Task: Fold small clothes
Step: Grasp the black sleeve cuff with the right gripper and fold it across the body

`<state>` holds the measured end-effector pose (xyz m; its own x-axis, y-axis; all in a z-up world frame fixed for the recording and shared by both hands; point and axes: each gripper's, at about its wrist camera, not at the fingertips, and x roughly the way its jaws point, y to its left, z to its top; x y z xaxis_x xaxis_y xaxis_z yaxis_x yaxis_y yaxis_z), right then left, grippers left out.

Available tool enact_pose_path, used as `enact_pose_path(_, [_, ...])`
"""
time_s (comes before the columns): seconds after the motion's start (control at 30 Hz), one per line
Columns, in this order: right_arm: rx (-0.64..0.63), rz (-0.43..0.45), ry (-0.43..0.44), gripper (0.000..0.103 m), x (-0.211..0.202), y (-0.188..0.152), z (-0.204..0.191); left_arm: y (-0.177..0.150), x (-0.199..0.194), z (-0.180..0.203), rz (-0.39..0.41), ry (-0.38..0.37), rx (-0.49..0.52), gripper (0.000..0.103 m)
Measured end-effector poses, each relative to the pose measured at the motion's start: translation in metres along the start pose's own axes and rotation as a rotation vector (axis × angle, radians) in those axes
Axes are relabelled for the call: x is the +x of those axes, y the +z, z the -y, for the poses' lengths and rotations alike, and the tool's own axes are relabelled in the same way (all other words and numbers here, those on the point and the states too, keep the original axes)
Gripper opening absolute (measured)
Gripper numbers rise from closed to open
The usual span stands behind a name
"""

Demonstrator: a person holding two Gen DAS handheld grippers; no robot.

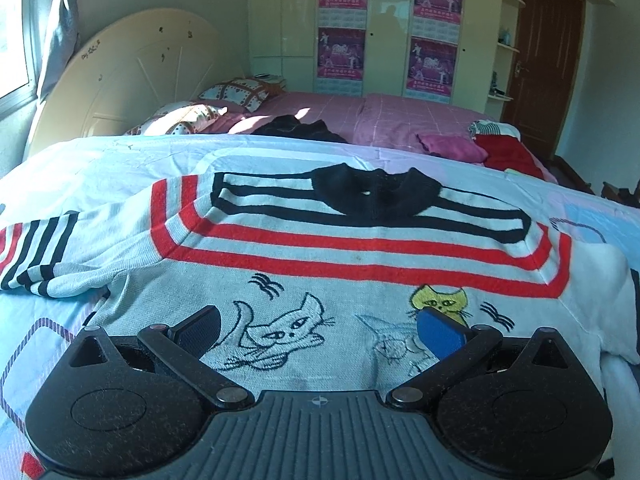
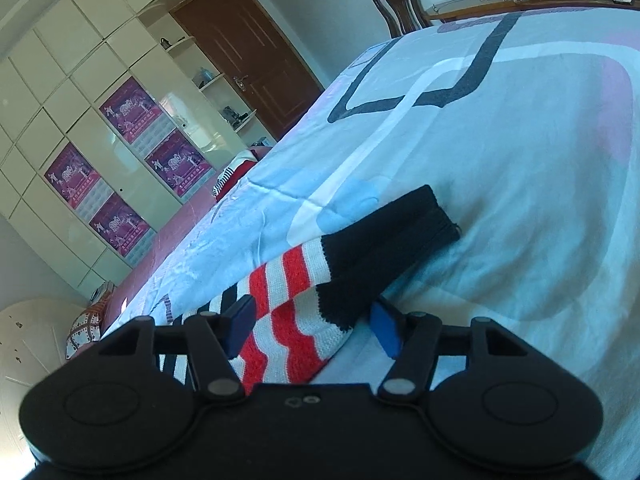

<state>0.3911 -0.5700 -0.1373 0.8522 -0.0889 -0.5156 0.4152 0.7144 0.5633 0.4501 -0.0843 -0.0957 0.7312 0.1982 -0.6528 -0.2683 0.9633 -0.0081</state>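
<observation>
1. The left gripper [image 1: 320,330] is hovering low over the front of the sweater [image 1: 320,280], pointing forward and downward toward the black collar [image 1: 376,196].
2. Its jaws are standing wide apart, with nothing between them; the black pad [image 1: 200,330] is sitting over the white cat figure and the blue pad [image 1: 440,336] over the yellow cat.
3. The sweater is lying spread flat on the pale blue sheet [image 1: 120,156] of the bed, collar away from the camera, one striped sleeve [image 1: 36,256] stretching out to the left.
4. The right gripper [image 2: 314,330] is sitting rolled to one side, so the room is appearing tilted in its view, and it is aiming slightly downward along the other sleeve [image 2: 296,320].
5. Its jaws are standing partly apart, straddling the sleeve just behind the black cuff [image 2: 384,248]; the dark pad [image 2: 240,328] is lying against the red-and-white stripes, while the blue pad [image 2: 386,334] is sitting beside the cuff's edge. Whether the pads are pressing the fabric cannot be told.
6. The cuff is resting on the sheet [image 2: 500,200] ahead of the fingers.
7. Other clothes, black [image 1: 300,128], pink [image 1: 448,146] and red [image 1: 508,154], are lying farther back on the pink cover [image 1: 360,112].
</observation>
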Motion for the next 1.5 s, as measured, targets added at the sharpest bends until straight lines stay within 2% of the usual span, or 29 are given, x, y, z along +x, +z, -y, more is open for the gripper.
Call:
enact_pose_path(0.07, [-0.009,-0.013,-0.008,0.06,0.0,0.001,-0.001,0.004,0.006,-0.004,-0.003,0.015,-0.015,0.103])
enact_pose_path(0.17, [-0.091,-0.058,-0.073,0.052,-0.003,0.001,-0.011,0.007,0.009,-0.006,0.004,0.021,-0.012,0.103])
enact_pose_path(0.27, [0.009,-0.088,-0.075,0.052,-0.011,0.002,-0.007,0.009,0.011,-0.006,0.01,0.034,0.0,0.103])
enact_pose_path(0.4, [0.045,-0.122,-0.09,0.056,-0.009,0.002,-0.014,0.011,0.012,-0.009,0.02,0.045,-0.012,0.103])
enact_pose_path(0.47, [0.077,-0.122,-0.043,0.061,-0.004,0.002,-0.012,0.012,0.014,-0.011,0.019,0.05,-0.023,0.103])
enact_pose_path(0.53, [0.133,-0.106,0.009,0.061,0.001,0.005,-0.003,0.014,0.015,-0.014,0.014,0.053,-0.039,0.103])
enact_pose_path(0.6, [0.209,-0.081,0.038,0.04,0.003,0.009,0.012,0.016,0.015,-0.017,0.018,0.054,-0.051,0.103])
enact_pose_path(0.7, [0.271,-0.07,0.088,0.032,0.002,0.011,0.029,0.018,0.013,-0.021,0.029,0.067,-0.047,0.103])
enact_pose_path(0.83, [0.243,-0.064,0.122,0.038,0.008,0.011,0.029,0.019,0.016,-0.03,0.027,0.089,-0.057,0.103])
enact_pose_path(0.9, [0.191,-0.064,0.067,0.024,0.012,0.012,0.021,0.019,0.017,-0.033,0.02,0.095,-0.065,0.103])
enact_pose_path(1.0, [0.056,-0.074,-0.095,0.017,0.006,0.017,-0.004,0.02,0.014,-0.035,0.029,0.099,-0.057,0.103])
enact_pose_path(1.07, [-0.025,-0.077,-0.198,0.006,0.01,0.014,-0.012,0.02,0.012,-0.036,0.038,0.103,-0.044,0.103])
enact_pose_path(1.13, [-0.054,-0.084,-0.21,0.006,0.012,0.016,-0.015,0.02,0.011,-0.039,0.035,0.111,-0.04,0.103])
enact_pose_path(1.17, [-0.078,-0.087,-0.221,0.01,0.012,0.017,-0.02,0.02,0.01,-0.042,0.036,0.118,-0.04,0.103])
enact_pose_path(1.2, [-0.067,-0.075,-0.211,0.023,0.011,0.017,-0.02,0.02,0.009,-0.044,0.041,0.126,-0.041,0.103])
enact_pose_path(1.27, [0.034,-0.037,-0.145,0.037,0.006,0.018,-0.005,0.02,0.009,-0.052,0.039,0.14,-0.048,0.103])
enact_pose_path(1.3, [0.07,-0.034,-0.122,0.031,0.008,0.019,0.003,0.02,0.008,-0.056,0.035,0.144,-0.054,0.103])
enact_pose_path(1.33, [0.057,-0.031,-0.138,0.022,0.01,0.02,0.006,0.019,0.008,-0.06,0.034,0.147,-0.056,0.103])
enact_pose_path(1.37, [0.024,-0.03,-0.178,0.006,0.013,0.021,0.005,0.019,0.007,-0.063,0.033,0.15,-0.055,0.103])
enact_pose_path(1.5, [-0.069,-0.024,-0.209,0.007,0.018,0.022,-0.003,0.017,0.009,-0.08,0.003,0.173,-0.044,0.103])
